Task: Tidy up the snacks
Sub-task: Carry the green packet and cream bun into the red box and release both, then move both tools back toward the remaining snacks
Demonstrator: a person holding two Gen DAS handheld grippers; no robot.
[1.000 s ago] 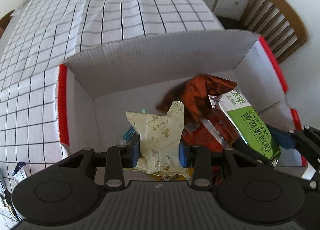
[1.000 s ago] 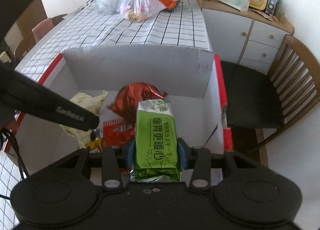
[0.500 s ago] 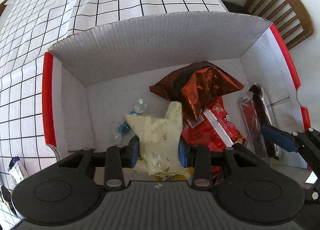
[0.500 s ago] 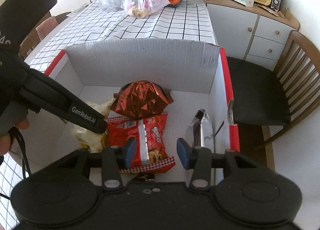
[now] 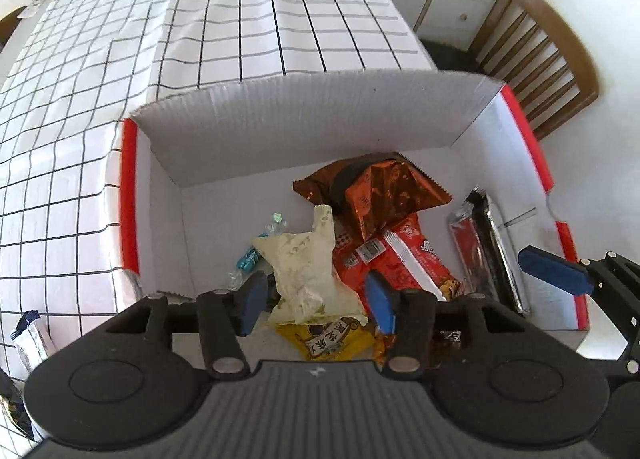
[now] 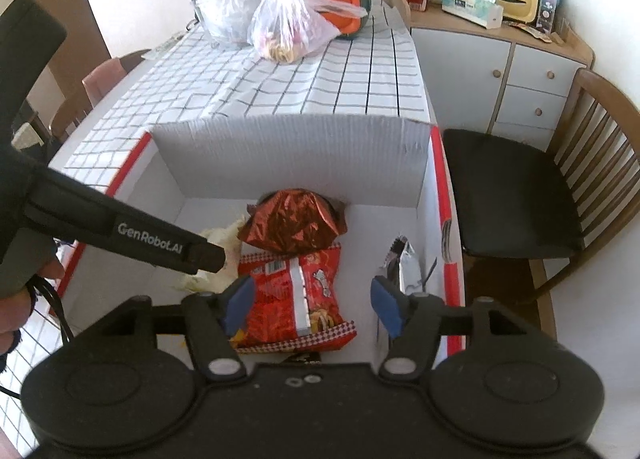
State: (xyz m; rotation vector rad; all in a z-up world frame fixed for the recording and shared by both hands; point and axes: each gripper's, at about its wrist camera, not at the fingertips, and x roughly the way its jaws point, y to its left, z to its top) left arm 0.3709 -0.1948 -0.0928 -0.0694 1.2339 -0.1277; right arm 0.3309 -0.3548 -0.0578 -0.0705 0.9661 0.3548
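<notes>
A white cardboard box with red rims (image 5: pixel 280 139) (image 6: pixel 296 155) holds several snacks. My left gripper (image 5: pixel 314 301) is open over the box; a cream-coloured packet (image 5: pixel 306 275) lies loose between its fingers on a yellow packet (image 5: pixel 326 343). A brown foil bag (image 5: pixel 384 191) (image 6: pixel 294 221), a red packet (image 5: pixel 404 255) (image 6: pixel 296 291) and a silver-black packet (image 5: pixel 480 243) (image 6: pixel 402 263) lie on the box floor. My right gripper (image 6: pixel 312 305) is open and empty above the red packet. Its blue pad (image 5: pixel 554 273) shows at the right of the left wrist view.
Small wrapped candies (image 5: pixel 256 251) lie in the box's left part. Plastic bags (image 6: pixel 280 19) stand at the table's far end. A wooden chair (image 6: pixel 560 179) and a cabinet (image 6: pixel 500 71) are to the right. A small packet (image 5: pixel 32 339) lies on the checked tablecloth left of the box.
My right gripper opened and let go of the green packet, which now lies face-down as the silver-black packet at the box's right side. My left gripper opened and released the cream packet.
</notes>
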